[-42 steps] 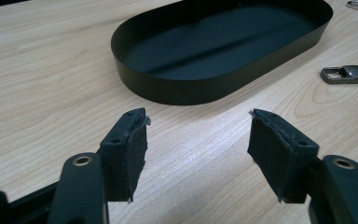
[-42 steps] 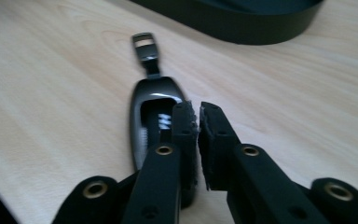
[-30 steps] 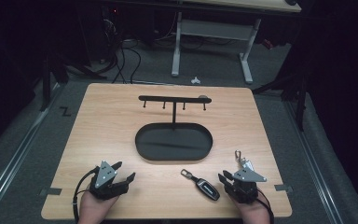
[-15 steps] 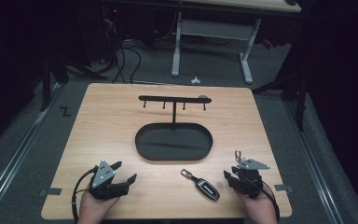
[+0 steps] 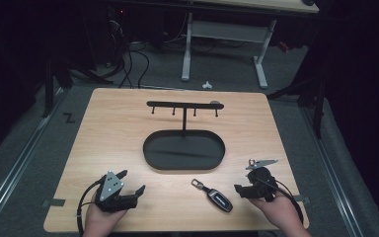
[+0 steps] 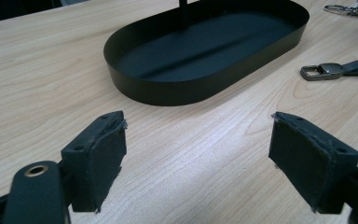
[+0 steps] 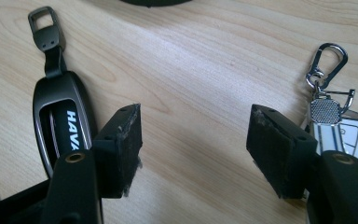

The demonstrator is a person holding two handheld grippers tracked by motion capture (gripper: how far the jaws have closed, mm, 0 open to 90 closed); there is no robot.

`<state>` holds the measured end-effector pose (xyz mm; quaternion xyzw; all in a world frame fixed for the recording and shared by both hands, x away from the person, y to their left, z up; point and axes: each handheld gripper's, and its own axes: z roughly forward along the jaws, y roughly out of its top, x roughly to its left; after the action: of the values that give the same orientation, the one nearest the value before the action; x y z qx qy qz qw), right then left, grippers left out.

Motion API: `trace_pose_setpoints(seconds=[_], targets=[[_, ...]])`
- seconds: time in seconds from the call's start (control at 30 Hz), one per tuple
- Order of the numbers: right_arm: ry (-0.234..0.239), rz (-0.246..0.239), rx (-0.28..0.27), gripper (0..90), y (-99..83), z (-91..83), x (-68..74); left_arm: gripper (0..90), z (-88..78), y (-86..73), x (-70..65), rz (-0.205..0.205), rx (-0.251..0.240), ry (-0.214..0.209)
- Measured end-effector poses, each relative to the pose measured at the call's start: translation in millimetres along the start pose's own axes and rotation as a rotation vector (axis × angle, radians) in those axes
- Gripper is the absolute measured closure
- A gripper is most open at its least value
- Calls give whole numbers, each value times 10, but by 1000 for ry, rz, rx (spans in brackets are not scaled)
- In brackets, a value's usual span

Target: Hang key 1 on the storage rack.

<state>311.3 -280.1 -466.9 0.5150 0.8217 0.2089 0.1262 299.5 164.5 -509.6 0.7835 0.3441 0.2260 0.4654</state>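
A black key fob (image 5: 218,198) with a strap and metal clip lies on the wooden table near its front edge, between my two grippers. It also lies by the left jaw in the right gripper view (image 7: 60,119). A white key fob (image 7: 338,128) on a silver carabiner lies beside the right jaw; its carabiner (image 5: 250,161) pokes out by my right gripper (image 5: 245,182). That gripper (image 7: 196,126) hangs open over bare wood between the two fobs. My left gripper (image 5: 133,181) stands open and holds nothing (image 6: 200,135), low over the table.
A black oval tray (image 5: 183,165) sits mid-table, with a post and a hook bar (image 5: 183,104) rising from it. Its wall (image 6: 177,91) is just ahead of the left jaws. The black fob's clip (image 6: 324,71) lies to its right.
My right gripper has turned on the spot, its jaws swinging left toward the black fob. The left gripper and both fobs have stayed put.
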Motion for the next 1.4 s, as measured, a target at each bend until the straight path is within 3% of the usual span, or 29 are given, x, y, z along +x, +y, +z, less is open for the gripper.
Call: trace_pose_setpoints(seconds=[0.07, 0.1, 0.37, 0.67, 0.8, 1.1, 1.2, 1.4], targets=[[-1, -12, 33, 344, 33, -9, 2, 179, -1, 1, 1, 1, 0, 1], [-7, -39, 81, 342, 69, -19, 0, 173, 0, 1, 3, 2, 1, 1], [-16, -71, 208, 327, 198, -11, 18, 163, 11, 4, 6, 7, 4, 3], [-12, -107, 306, 318, 368, -8, 78, 166, 7, -2, 15, -2, 3, 1], [45, -74, 381, 304, 470, 7, 76, 165, 21, -7, 13, -1, 10, -7], [2, -141, 452, 300, 588, 52, 116, 161, 13, -9, 22, -12, 9, -16], [12, -199, 453, 297, 594, 74, 161, 152, 21, -7, 18, -6, 13, -13], [45, -215, 470, 279, 635, 109, 316, 119, 28, -5, 21, -10, 17, 0]])
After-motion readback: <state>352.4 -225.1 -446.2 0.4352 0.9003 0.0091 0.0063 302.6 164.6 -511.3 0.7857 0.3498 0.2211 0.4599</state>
